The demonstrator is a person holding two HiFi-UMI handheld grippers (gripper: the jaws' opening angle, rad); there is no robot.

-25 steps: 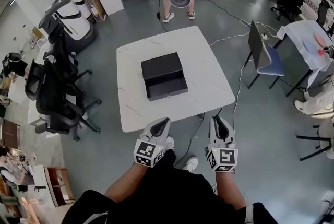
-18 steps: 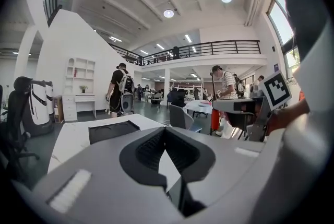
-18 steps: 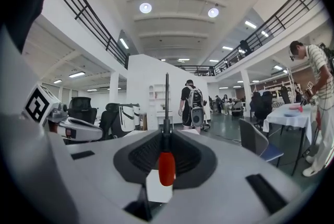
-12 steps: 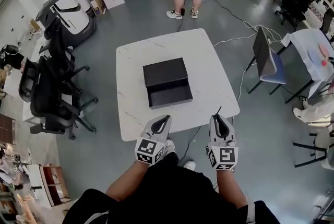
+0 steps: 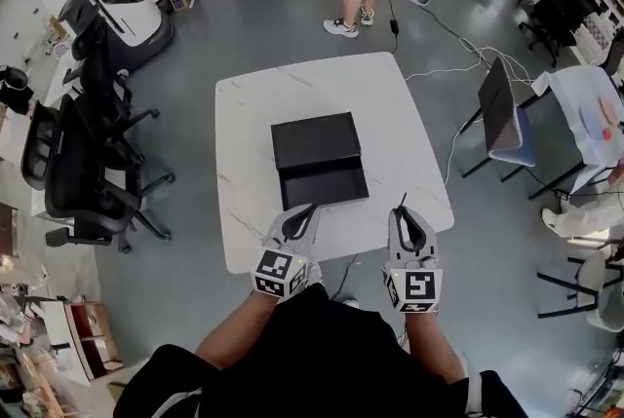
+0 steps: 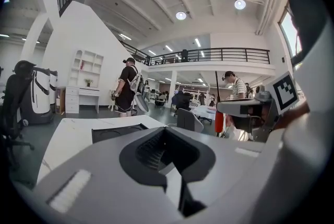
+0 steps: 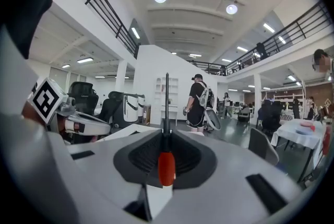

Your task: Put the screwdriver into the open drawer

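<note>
The right gripper [image 5: 406, 217] has its fingers shut tight on the screwdriver [image 7: 166, 168] (orange handle, thin dark rod). It is near the open drawer [image 5: 327, 189] on the white tabletop [image 5: 244, 114]. The left gripper [image 5: 300, 214], just beside the drawer, has its fingers closed on nothing.

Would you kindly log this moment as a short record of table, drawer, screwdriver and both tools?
table: white, bears one black drawer box
drawer: pulled open, looks empty
screwdriver: red handle, shaft pointing ahead
right tool: shut on screwdriver, near table's front edge
left tool: shut, nothing between jaws
task: screwdriver not yet in drawer
</note>
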